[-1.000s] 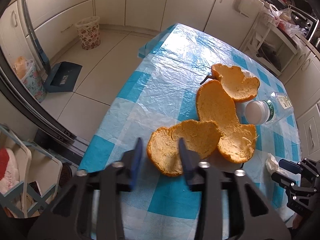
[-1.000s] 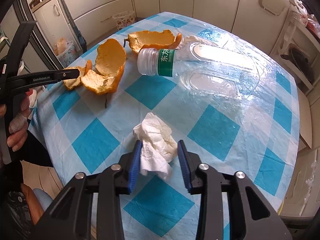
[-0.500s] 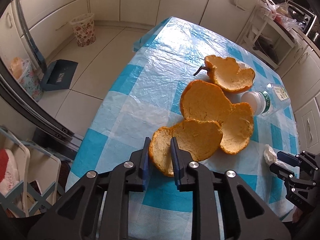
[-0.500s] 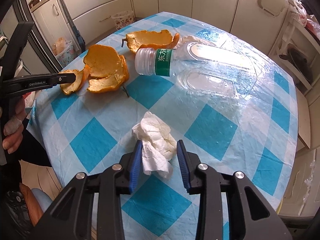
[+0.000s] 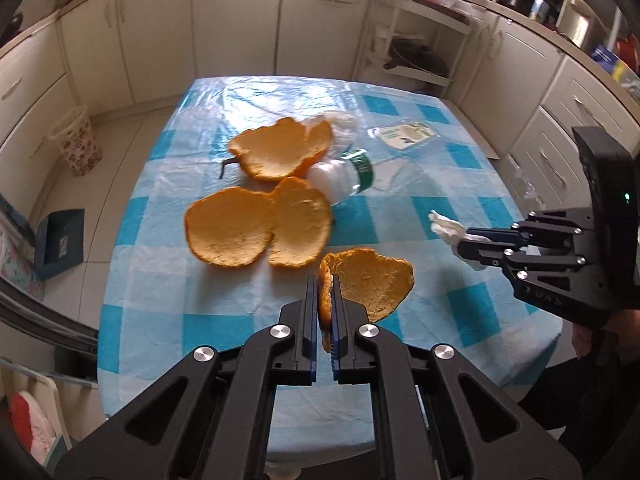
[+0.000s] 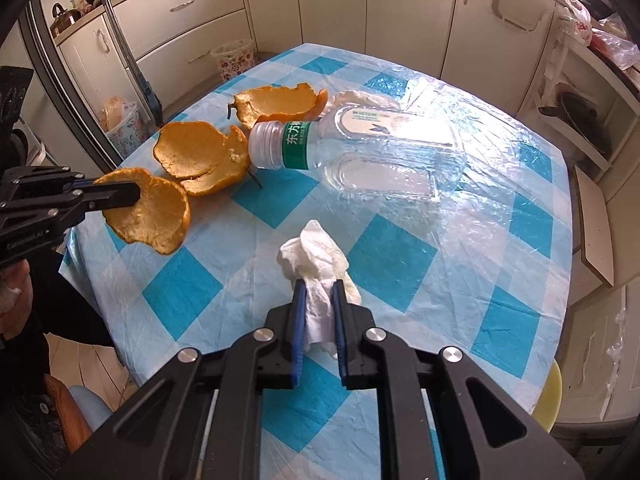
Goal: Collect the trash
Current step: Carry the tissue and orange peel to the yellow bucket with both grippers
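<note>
My left gripper (image 5: pixel 325 292) is shut on the edge of an orange peel piece (image 5: pixel 372 280) and holds it above the checked table; it shows in the right wrist view (image 6: pixel 152 212) too. My right gripper (image 6: pixel 318 296) is shut on a crumpled white tissue (image 6: pixel 316 258), lifted off the cloth; it also shows in the left wrist view (image 5: pixel 450 228). Two more peel pieces (image 5: pixel 256 232) (image 5: pixel 280 148) and an empty clear plastic bottle (image 6: pixel 360 148) with a green label lie on the table.
The table (image 6: pixel 400 256) has a blue and white checked plastic cloth. A patterned waste basket (image 5: pixel 78 146) stands on the floor by the cabinets, with a dustpan (image 5: pixel 58 236) nearer. Cabinets surround the table. A second tissue (image 6: pixel 364 98) lies behind the far peel.
My left gripper closed on the near peel piece, lifted it and swung right. My right gripper closed on the tissue and raised it off the cloth.
</note>
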The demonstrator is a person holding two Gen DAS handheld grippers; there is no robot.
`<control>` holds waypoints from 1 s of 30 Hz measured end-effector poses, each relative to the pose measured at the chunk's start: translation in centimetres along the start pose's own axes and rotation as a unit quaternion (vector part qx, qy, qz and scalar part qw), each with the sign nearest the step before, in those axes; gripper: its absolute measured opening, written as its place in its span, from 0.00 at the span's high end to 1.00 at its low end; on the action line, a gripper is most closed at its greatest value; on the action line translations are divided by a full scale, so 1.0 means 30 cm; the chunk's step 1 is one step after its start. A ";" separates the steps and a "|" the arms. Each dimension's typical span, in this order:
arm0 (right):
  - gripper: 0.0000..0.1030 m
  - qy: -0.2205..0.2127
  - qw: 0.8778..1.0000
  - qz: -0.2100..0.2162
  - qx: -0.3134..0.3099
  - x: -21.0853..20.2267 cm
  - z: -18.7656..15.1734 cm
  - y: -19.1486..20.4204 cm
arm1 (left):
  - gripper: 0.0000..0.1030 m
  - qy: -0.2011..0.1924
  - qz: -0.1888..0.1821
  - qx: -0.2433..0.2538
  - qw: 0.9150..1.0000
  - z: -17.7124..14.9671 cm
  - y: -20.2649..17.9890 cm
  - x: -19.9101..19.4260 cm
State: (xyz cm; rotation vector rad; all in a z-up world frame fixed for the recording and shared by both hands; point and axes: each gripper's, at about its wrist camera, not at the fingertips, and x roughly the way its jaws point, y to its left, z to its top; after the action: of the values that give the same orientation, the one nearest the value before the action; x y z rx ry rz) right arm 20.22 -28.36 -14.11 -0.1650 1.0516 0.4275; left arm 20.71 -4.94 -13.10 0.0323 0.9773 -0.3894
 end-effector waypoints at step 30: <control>0.87 -0.048 0.973 -0.061 0.216 -0.252 -0.264 -0.520 | 0.95 -0.030 -0.046 0.131 0.990 0.087 -0.613 0.062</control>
State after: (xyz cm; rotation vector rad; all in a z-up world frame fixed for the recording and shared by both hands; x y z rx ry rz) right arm 17.18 -47.11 -12.55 0.1766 1.0093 0.0878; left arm 17.54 -23.13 -10.44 0.2136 0.8648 -0.5989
